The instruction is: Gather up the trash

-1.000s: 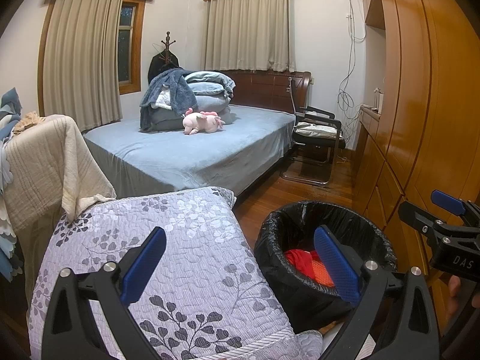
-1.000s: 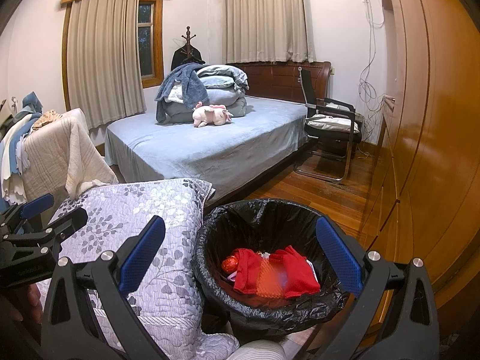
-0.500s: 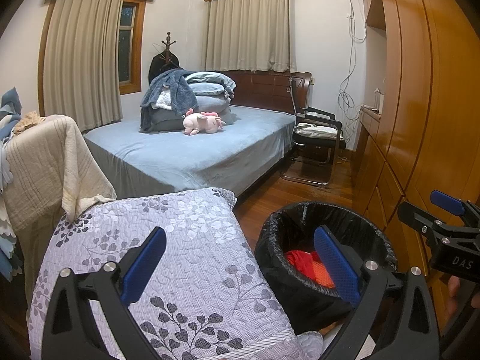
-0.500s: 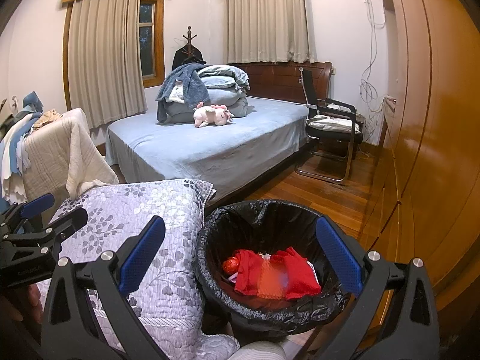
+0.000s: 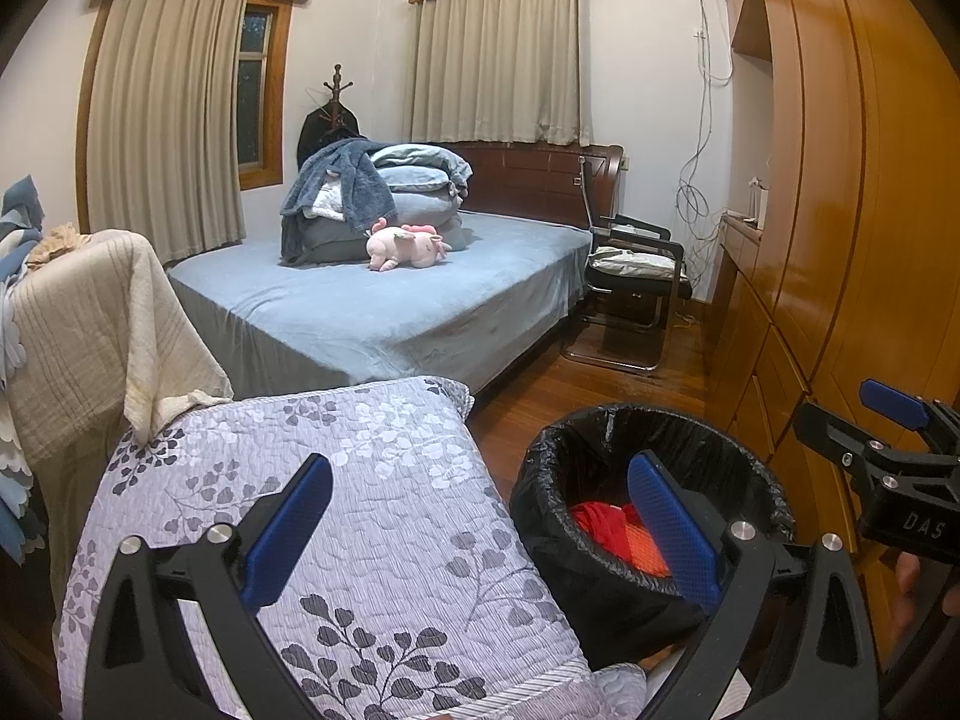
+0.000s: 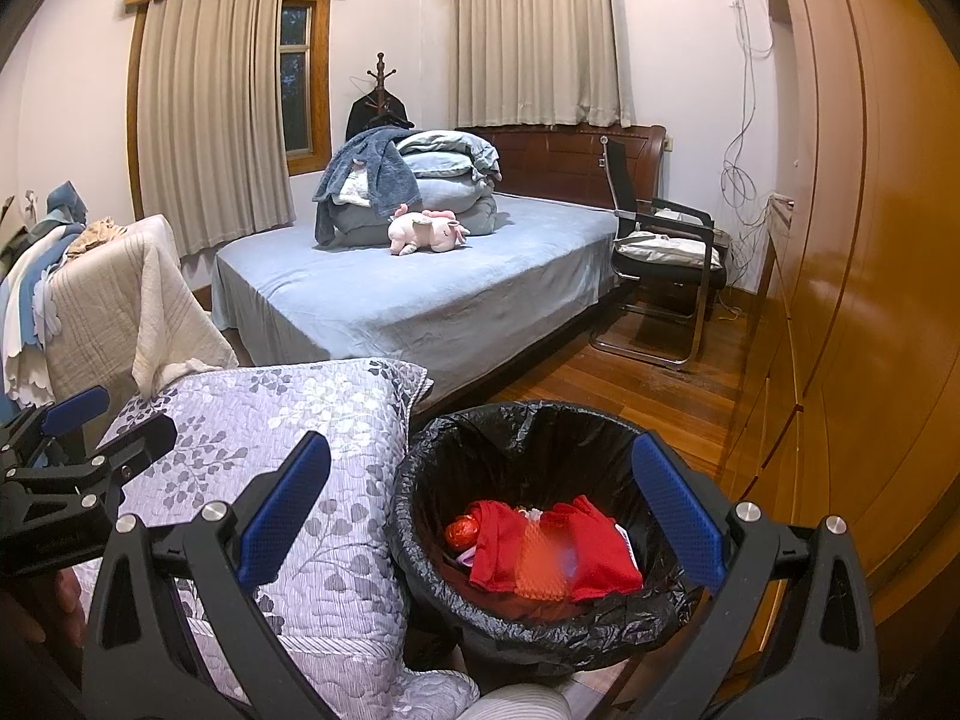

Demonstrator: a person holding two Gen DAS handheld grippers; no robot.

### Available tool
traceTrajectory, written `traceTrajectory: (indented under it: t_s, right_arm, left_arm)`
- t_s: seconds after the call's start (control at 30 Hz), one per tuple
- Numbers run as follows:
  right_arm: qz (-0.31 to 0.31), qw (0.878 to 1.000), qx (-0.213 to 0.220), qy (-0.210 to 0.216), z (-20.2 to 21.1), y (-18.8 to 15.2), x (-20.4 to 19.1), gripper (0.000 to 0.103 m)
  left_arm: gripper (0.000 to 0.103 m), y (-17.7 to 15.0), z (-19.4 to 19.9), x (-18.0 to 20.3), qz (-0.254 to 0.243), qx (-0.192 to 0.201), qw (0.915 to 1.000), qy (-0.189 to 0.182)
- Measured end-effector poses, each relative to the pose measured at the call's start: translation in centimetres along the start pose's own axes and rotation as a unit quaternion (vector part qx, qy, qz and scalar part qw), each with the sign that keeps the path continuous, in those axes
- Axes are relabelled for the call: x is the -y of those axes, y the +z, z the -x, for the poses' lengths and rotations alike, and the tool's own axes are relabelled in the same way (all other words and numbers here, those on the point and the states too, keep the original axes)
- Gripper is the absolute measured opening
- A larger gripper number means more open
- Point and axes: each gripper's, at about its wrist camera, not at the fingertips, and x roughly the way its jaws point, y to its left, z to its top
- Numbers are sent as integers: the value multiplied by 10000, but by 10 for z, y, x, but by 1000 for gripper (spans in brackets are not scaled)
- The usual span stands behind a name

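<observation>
Both your grippers hang open and empty, the left gripper (image 5: 480, 525) over the quilt (image 5: 336, 510) and the right gripper (image 6: 480, 516) above the bin (image 6: 528, 618), where red trash (image 6: 552, 546) already lies on the black liner (image 6: 516, 432). The risk, as it looks from here, is a low finger snagging that loose liner and dragging it off the rim or tipping the bin against the quilt just beside it. The only legible writing is "DAS" on the right gripper's body, seen from the left wrist.

A home bedroom: bed (image 6: 420, 294), curtains (image 6: 210, 114), likely wardrobe (image 6: 870, 240).
</observation>
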Motion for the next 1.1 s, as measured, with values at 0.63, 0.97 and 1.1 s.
traceTrajectory:
  t_s: [0.63,0.97,1.1]
  right_arm:
    - [8,10000,-11,-3,-1,0,-1,98]
    - [0,10000,-28,-1,-1,0,-1,98]
    - [4,10000,-33,-5,-1,0,-1,98]
  left_arm:
    - [97,0,-2,-1,12,-16,10000,-4]
    - [97,-6,-5,-1,-10,-35,10000,-21]
    - [97,-6,-6,0,10,-79,10000,-4]
